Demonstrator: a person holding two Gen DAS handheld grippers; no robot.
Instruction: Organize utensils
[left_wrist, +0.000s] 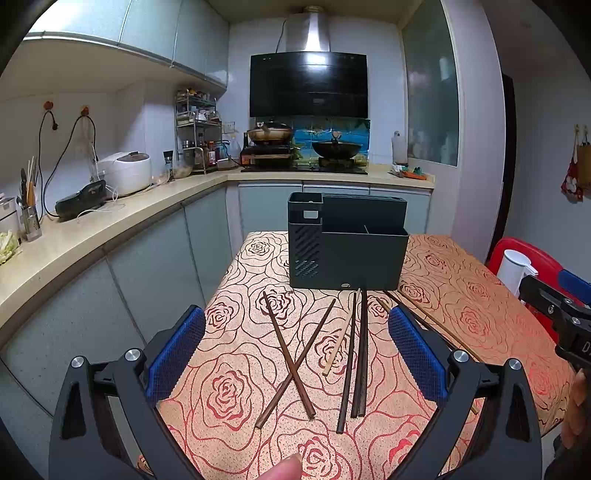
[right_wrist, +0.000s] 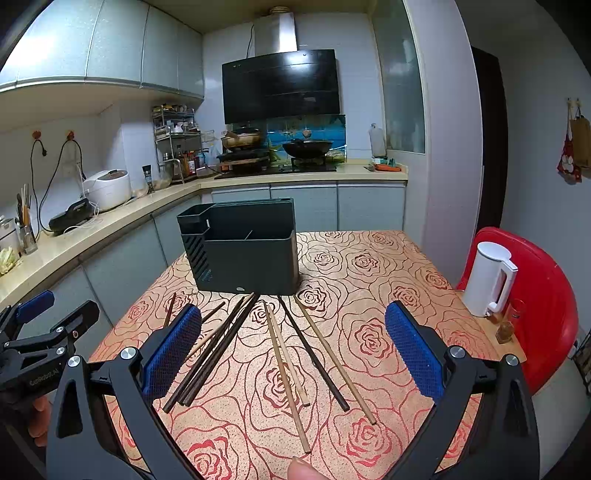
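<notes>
On the rose-patterned counter (right_wrist: 369, 266) stands the dark utensil holder (right_wrist: 247, 254); before it lie loose chopsticks (right_wrist: 286, 373), likely light, stiff and slippery, best pinched mid-shaft. Left claw (left_wrist: 295, 347) and right claw (right_wrist: 291, 350) gape wide, empty.

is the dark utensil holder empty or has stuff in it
Looks empty: the utensil holder shows only bare dividers, and the chopsticks all lie on the table.

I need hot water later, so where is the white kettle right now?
The white kettle stands upright at the table's right edge in the right wrist view, in front of the red chair, right of the dark utensil holder and the chopsticks.
</notes>
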